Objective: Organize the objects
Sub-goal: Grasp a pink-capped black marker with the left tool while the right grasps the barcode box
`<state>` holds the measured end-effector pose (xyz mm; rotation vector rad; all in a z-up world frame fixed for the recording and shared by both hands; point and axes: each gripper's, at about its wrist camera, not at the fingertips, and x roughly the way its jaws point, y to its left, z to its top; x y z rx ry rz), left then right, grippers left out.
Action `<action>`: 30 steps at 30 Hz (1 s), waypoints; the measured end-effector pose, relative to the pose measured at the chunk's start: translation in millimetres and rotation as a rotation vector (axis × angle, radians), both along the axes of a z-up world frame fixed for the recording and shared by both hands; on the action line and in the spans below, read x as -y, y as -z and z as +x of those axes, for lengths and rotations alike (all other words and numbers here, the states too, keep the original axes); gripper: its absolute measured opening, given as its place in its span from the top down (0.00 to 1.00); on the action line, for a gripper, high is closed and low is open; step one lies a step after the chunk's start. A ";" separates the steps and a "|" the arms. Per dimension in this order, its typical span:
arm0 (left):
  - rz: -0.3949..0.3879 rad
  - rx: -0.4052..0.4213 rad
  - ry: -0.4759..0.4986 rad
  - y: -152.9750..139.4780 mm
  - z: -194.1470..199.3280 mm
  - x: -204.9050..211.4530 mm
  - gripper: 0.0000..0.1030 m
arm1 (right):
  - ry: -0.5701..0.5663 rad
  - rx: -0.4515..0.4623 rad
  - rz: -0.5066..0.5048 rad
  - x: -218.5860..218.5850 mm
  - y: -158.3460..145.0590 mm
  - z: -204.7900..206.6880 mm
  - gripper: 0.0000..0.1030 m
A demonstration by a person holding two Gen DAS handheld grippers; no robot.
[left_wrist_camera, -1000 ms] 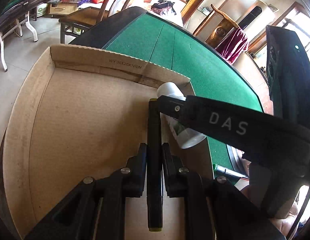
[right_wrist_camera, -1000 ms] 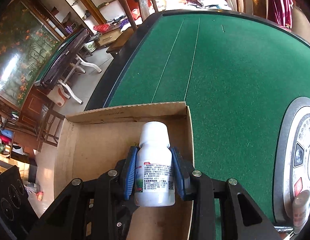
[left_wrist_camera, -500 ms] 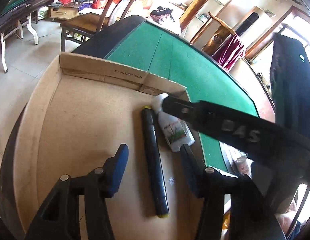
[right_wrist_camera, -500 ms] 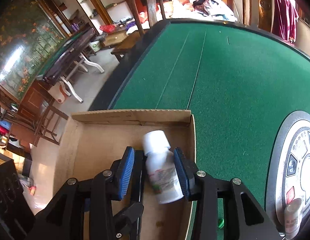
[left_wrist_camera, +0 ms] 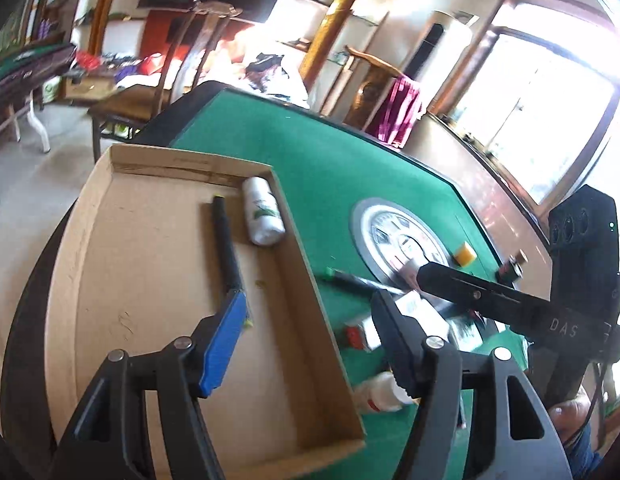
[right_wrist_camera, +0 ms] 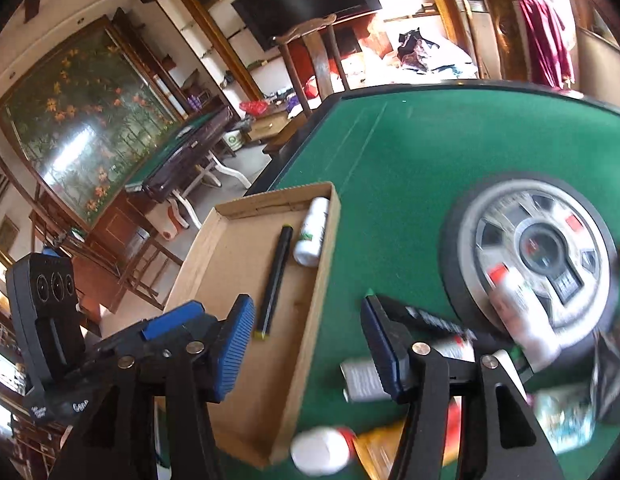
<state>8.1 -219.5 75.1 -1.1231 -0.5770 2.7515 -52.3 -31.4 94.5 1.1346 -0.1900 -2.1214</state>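
A shallow cardboard box (left_wrist_camera: 150, 240) (right_wrist_camera: 246, 360) sits on the green table. In it lie a black marker (left_wrist_camera: 228, 244) (right_wrist_camera: 274, 280) and a white bottle (left_wrist_camera: 263, 212) (right_wrist_camera: 311, 232), side by side along the box's right wall. My left gripper (left_wrist_camera: 306, 344) is open and empty, raised over the box's right wall. My right gripper (right_wrist_camera: 310, 344) is open and empty, above the same wall. The left gripper also shows at lower left of the right wrist view (right_wrist_camera: 182, 324).
Several loose items lie on the felt right of the box: a dark pen (left_wrist_camera: 357, 280), a white bottle with red cap (right_wrist_camera: 321, 450), small packets (right_wrist_camera: 361, 380), a yellow block (left_wrist_camera: 464, 254). A round grey console (right_wrist_camera: 537, 256) sits in the table's middle.
Both grippers have let go, opened wide and pulled back and up to the right. The marker and the white bottle now lie free in the box.
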 end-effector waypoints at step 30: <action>-0.185 0.120 0.256 48.6 17.6 -219.4 0.31 | 0.410 0.012 -0.108 -298.9 59.6 60.2 0.38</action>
